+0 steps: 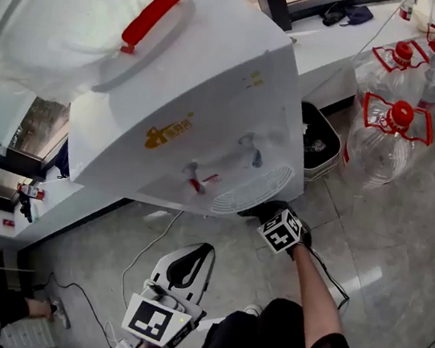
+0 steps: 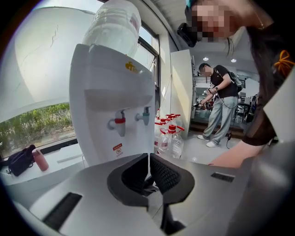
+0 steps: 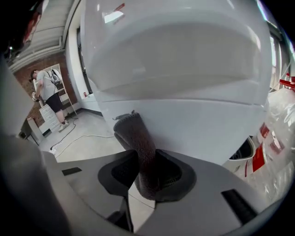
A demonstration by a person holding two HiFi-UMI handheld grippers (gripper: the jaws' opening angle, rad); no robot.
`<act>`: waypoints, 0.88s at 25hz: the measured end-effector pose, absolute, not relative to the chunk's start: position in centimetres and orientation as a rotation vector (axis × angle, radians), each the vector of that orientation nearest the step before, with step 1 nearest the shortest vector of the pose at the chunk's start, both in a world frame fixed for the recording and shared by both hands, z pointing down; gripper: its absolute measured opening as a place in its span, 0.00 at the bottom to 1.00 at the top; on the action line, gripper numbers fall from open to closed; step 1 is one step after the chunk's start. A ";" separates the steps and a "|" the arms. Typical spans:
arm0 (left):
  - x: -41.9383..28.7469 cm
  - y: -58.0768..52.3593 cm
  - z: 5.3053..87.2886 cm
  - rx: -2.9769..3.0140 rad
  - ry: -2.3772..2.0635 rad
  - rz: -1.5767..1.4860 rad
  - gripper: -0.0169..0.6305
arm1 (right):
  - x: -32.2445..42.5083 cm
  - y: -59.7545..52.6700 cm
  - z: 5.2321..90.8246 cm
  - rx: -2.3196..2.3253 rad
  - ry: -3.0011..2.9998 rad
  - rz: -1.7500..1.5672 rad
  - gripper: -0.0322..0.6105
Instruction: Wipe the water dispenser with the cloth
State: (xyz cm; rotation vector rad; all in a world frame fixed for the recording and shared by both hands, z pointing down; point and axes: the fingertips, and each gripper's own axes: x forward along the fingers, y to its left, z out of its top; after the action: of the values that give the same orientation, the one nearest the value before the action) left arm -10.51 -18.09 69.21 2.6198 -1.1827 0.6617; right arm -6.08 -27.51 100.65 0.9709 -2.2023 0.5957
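So the person's got the cloth [image 3: 133,136] rolled up and pinched tight in the right claw [image 3: 144,173]. It sticks out past the jaws like a fat grey stub. In the right gripper view its far end looks to be right up against the white body of the water dispenser [image 1: 212,103], though it's hard to say whether it's pressing or just touching. In the head view that claw sits low at the dispenser's front corner, just beside the drip grille [image 1: 254,189] and below the two taps.

The left claw [image 2: 148,168] is clenched on nothing, jaws flat together. It hangs well back from the dispenser, pointed at its front, and doesn't seem to be doing anything.

The dispenser itself is right in front of the person by the window, with the big bottle [image 1: 56,7] on top. Spare water bottles [image 1: 390,130] stand off to the right on the floor.

Looks like the wiping step is in hand, down at the bottom edge, with most of the front panel yet to go. The next move probably calls for holding the cloth against the plastic and sweeping it across or up the panel. The red tap [image 2: 119,124] and the other tap [image 2: 144,115] stick out, so the cloth has to go around them rather than snag. The stub is narrow too, so it'll likely take a lot of passes.
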 end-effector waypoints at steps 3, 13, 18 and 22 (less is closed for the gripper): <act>-9.6 -17.5 70.3 2.625 -1.152 0.666 0.05 | -1.7 -28.7 101.3 1.054 -2.156 0.610 0.21; -6.5 -16.1 69.5 2.611 -1.111 0.663 0.05 | 14.3 -31.8 99.0 1.470 -1.961 0.725 0.21; -4.6 -15.5 67.2 2.614 -1.052 0.681 0.05 | 15.7 -30.0 95.6 1.489 -1.968 0.747 0.21; -2.8 -15.3 63.6 2.618 -1.018 0.657 0.05 | 15.1 -27.1 92.2 1.430 -1.988 0.761 0.21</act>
State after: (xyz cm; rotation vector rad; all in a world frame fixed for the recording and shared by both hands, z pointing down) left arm -2.76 -15.34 63.61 2.6175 -1.0180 0.6567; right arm 15.15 -27.11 92.24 1.4300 -1.9875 0.7609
